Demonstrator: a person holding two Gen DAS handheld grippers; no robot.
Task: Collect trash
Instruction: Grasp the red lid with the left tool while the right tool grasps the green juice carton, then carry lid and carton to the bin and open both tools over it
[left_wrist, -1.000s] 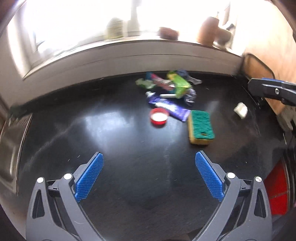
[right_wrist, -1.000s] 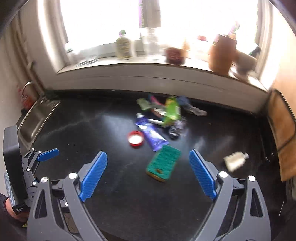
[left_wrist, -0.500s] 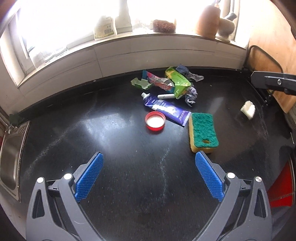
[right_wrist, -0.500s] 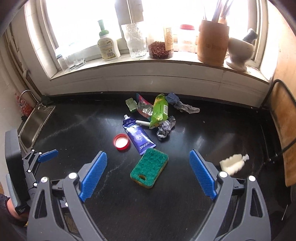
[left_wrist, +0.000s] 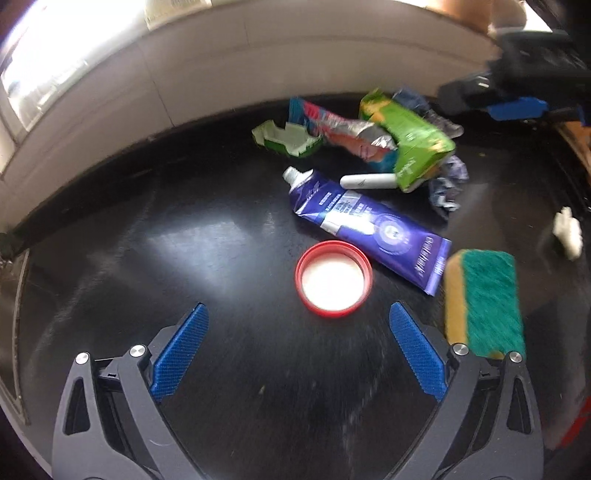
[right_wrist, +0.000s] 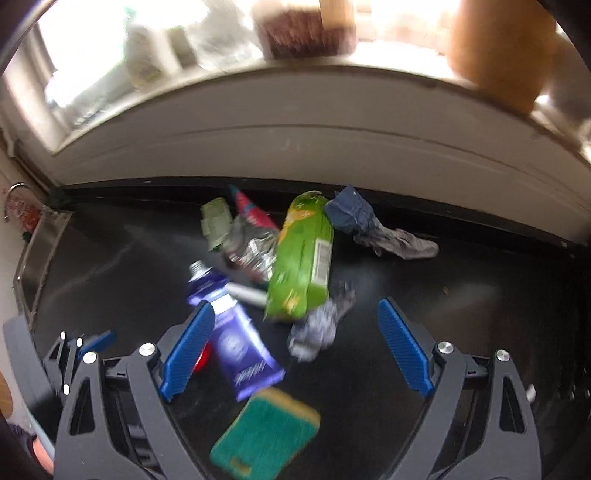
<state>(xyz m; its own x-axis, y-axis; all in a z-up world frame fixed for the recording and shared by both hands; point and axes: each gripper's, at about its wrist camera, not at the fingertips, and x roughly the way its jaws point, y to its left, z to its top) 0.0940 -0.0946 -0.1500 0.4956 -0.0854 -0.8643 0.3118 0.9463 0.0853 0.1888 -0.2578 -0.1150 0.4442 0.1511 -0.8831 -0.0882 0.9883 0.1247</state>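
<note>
A: Jaws first. Left gripper (left_wrist: 295, 345)?

B: Spread wide, nothing btwn the pads. The red lid (left_wrist: 333, 278) sits just ahead of the gap, rim up, white inside, flat on the black counter (left_wrist: 155, 229). Not touched.

A: Right gripper (right_wrist: 295, 349)?

B: Also wide, empty. It frames the lower end of the purple tube (right_wrist: 236, 332), a crumpled grey wrapper (right_wrist: 319, 326) and the bottom of the green carton (right_wrist: 301, 258), but the pads aren't on any of them. The view's blurry, so take that loosely.

A: So nothing collected?

B: Not that I can see. The whole pile lies loose near the back wall: green carton, foil snack bag (left_wrist: 347, 134), small torn green box (left_wrist: 286, 138), a white stick-like thing (left_wrist: 369, 181) by the tube, plus a dark crumpled cloth or wrapper (right_wrist: 373, 229) behind the carton.

A: Other stuff?

B: A green-and-yellow sponge (left_wrist: 484, 301) beside the tube's flat end, and a small white object (left_wrist: 567, 236) off to the right, too smeared to ID. Prob not all trash, esp. the sponge; my guess only.

A: Bin or bag?

B: None in either view. I'd say the task is at the very start: every item still needs a pick and a drop somewhere. Lid looks like the left's nearest candidate; the tube or grey wrapper the right's.
</note>
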